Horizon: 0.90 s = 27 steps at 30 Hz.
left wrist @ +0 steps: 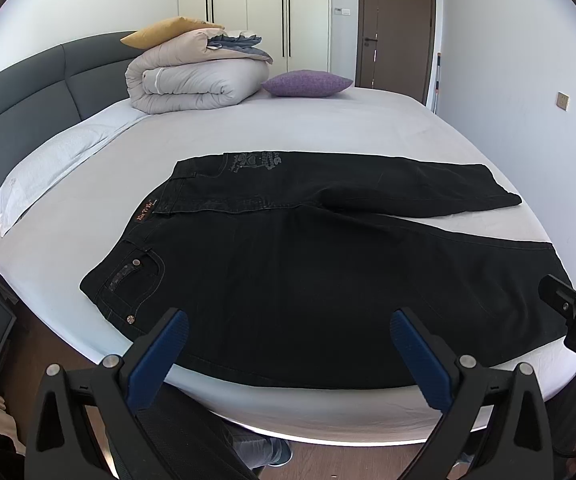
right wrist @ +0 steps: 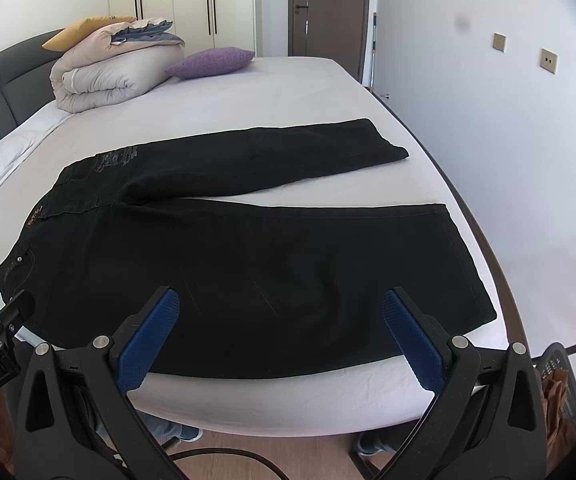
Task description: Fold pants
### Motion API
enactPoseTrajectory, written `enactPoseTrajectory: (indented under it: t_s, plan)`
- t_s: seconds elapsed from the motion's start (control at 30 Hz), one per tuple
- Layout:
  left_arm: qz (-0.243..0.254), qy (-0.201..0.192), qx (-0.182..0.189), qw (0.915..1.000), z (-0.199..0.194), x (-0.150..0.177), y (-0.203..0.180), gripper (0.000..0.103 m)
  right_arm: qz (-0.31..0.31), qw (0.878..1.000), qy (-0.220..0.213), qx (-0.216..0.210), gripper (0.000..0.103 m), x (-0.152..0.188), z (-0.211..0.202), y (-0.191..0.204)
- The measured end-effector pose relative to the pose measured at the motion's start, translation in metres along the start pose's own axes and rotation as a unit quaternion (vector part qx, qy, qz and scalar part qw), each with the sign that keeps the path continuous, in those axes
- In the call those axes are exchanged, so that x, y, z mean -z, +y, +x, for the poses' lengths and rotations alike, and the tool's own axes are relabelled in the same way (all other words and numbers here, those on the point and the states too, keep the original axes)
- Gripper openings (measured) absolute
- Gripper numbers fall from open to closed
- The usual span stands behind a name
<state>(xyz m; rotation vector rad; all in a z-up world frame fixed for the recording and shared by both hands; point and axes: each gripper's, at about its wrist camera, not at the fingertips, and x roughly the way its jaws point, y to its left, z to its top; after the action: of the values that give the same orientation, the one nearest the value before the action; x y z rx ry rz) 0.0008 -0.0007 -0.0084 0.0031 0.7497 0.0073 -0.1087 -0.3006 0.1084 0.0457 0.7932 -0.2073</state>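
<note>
- The left tongs (left wrist: pixel 288 336), black plastic arms with ribbed blue pads, stand spread wide and hold nothing; they hover above the near edge of the bed, over the upper part of the nearer trouser leg, touching no cloth.
- The right tongs (right wrist: pixel 281 316), of the same make, are likewise splayed and empty, poised over the lower part of that same leg (each pair shows at the edge of the other's view).
- The black denim pants (left wrist: pixel 308 280) lie flat and unfolded on the bed, waistband to the left with a tan leather patch, copper rivets at the pocket, pale stitching, and a grey printed motif on the farther hip; the two legs run to the right and part in a narrow V.
- The bed's pale, smooth sheet (left wrist: pixel 328 128) is lightly creased at the near edge, with wooden floor below it.
- Farther back sit a folded beige quilted duvet (left wrist: pixel 192 80), a mustard-yellow pillow (left wrist: pixel 156 32) on top of it, and a purple textured cushion (left wrist: pixel 308 83) just beside it.
- A padded dark grey headboard (left wrist: pixel 28 92) curves along the left.
</note>
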Motion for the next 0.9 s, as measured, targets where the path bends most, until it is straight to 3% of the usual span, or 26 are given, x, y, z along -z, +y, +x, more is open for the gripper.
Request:
enactPoseTrajectory:
  t_s: [0.9]
  plan:
    - [0.0, 0.001, 0.0, 1.0, 0.0008, 0.0014, -0.0023, 0.103, -0.001, 1.0, 0.002, 0.0, 0.103, 0.0024, 0.0001, 0.0013]
